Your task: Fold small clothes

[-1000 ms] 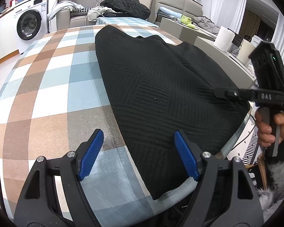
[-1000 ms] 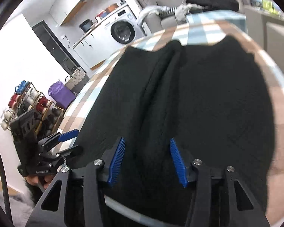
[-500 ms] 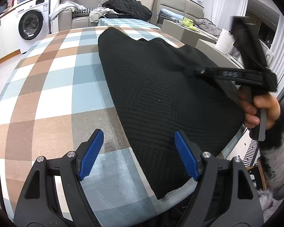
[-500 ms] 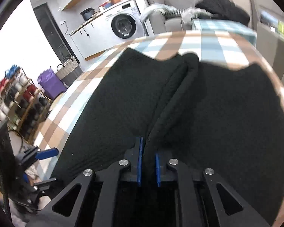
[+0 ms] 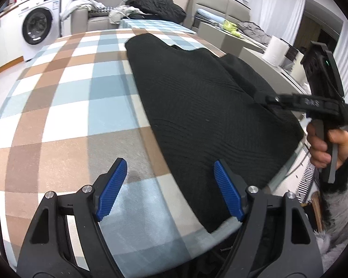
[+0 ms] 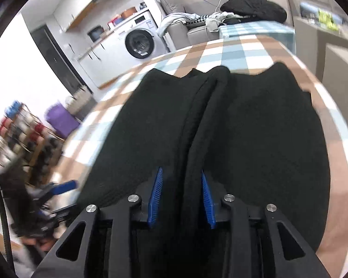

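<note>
Left wrist view: black knit garment (image 5: 204,120) lies spread on the checked tablecloth (image 5: 65,106), its near corner hanging just over the table edge. Left gripper (image 5: 170,190) hovers above that near edge with its blue pads (image 5: 111,190) wide apart; nothing between them, the left pad over bare cloth, the right pad over the garment's border. Right gripper (image 5: 266,98) enters from the right, held by a hand (image 5: 324,143) in a fuzzy sleeve, its tip at a raised ridge of the garment.

Right wrist view: right gripper (image 6: 182,195) points down at the garment (image 6: 255,139). A long fold of fabric runs up between the blue pads (jaws are opening; a gap shows on each side of the fold, so it no longer looks pinched). Washing machine (image 6: 139,42) and a sofa with piled clothes (image 6: 252,7) in the background; left edge of frame blurred.
</note>
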`<state>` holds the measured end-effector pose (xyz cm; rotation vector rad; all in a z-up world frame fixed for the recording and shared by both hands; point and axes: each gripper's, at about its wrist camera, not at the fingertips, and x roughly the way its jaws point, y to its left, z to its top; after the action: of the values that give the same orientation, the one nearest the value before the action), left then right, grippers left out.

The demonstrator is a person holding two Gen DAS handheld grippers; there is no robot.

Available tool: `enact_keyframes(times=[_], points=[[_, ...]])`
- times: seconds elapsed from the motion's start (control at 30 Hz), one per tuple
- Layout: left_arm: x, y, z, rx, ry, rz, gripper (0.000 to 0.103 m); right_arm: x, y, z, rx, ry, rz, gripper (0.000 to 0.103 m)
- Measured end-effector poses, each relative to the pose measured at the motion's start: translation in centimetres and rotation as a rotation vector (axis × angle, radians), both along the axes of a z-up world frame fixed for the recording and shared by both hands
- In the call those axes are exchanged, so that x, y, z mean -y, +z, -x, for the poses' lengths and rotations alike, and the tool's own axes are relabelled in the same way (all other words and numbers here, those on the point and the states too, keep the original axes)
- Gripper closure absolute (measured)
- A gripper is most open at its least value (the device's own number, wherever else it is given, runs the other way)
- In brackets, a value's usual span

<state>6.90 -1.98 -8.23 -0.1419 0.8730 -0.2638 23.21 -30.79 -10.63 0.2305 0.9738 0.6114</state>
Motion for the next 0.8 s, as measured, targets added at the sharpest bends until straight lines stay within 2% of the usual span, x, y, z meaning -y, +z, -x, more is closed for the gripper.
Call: enact_keyframes(times=[0.17, 0.2, 0.27, 0.3, 0.33, 0.43, 0.5, 0.6, 0.73, 0.8], points=[[1.2, -0.4, 0.5, -0.013, -0.049, -0.002, 0.028, 1.4, -1.0, 4.3, -0.085, 0.050, -0.115, 0.060], [1.5, -0.4, 0.6, -0.013, -0.060, -0.010, 0.028, 1.1, -1.0, 4.8, -0.084, 0.059, -0.115, 0.060], [2.4, -0.4, 0.8, 0.000, -0.083, -0.051, 0.028, 0.7, -0.7, 6.2, -0.023, 0.083, -0.068, 0.061], [2.6, -0.4, 0.9, 0.004, -0.085, -0.061, 0.028, 0.3, -0.7, 6.2, 0.000, 0.081, -0.037, 0.070], [2.7, -0.4, 1.0, 0.006, -0.086, -0.060, 0.028, 0.1, -1.0, 6.3, 0.001, 0.076, -0.020, 0.085], [2.6, -0.2, 1.1, 0.011, -0.078, -0.051, 0.028, 0.3, -0.1, 6.6, 0.050, 0.075, -0.077, 0.091], [2.4, -0.2, 1.1, 0.011, -0.074, -0.049, 0.028, 0.3, 0.6, 6.9, 0.079, 0.074, -0.038, 0.092], [2.1, -0.4, 0.9, -0.008, -0.075, -0.049, 0.028, -0.2, -1.3, 6.3, 0.036, 0.060, 0.055, 0.091], [1.2, -0.4, -0.4, -0.016, -0.048, 0.008, 0.028, 0.1, -1.0, 6.5, 0.038, 0.070, 0.019, 0.075], [0.7, -0.6, -1.7, -0.034, -0.022, 0.040, 0.028, -0.1, -1.2, 6.6, 0.030, 0.072, 0.008, 0.074]])
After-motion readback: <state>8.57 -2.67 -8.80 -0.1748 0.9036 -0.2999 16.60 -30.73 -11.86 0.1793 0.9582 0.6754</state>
